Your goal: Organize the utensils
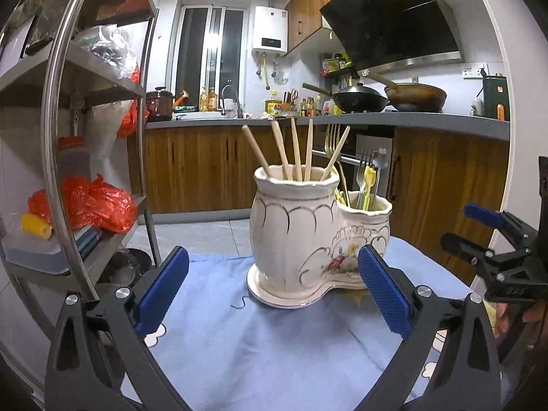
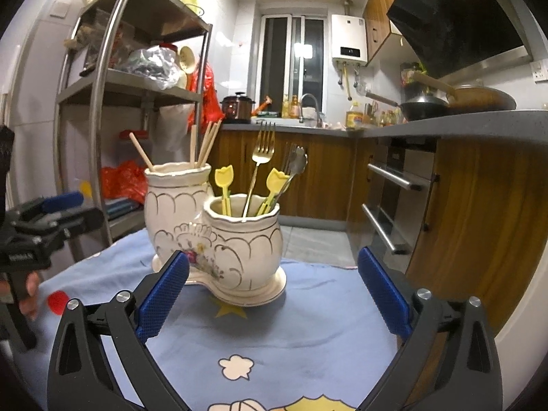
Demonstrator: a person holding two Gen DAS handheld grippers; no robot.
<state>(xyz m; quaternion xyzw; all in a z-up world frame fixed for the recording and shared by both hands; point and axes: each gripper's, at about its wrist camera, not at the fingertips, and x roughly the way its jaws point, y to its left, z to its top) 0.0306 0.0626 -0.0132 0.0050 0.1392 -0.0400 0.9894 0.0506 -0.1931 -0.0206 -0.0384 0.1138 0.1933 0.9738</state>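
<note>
I see, far left, a steel tiered rack (image 1: 99,78) with orange plastic bags (image 1: 92,202) on its shelves; next, my left gripper (image 1: 273,294), blue-padded black jaws spread wide, nothing between the pads, hovering low over the pale blue cartoon-print cloth (image 1: 239,349); the cream ceramic two-pot utensil holder with gold scallop trim (image 1: 294,236) stands upright on that cloth just ahead of the left gripper, apart from it; its taller left pot holds the wooden chopsticks (image 1: 296,150), leaning outward; its shorter right pot holds a gold fork (image 2: 263,147), yellow tulip-topped picks (image 2: 224,179) and silver cutlery (image 2: 296,162); right gripper (image 2: 273,294) also spread wide and empty, holder between its pads in view but untouched; each gripper shows at the edge of the other's camera; kitchen counter with woks (image 1: 387,97) behind, right.
</note>
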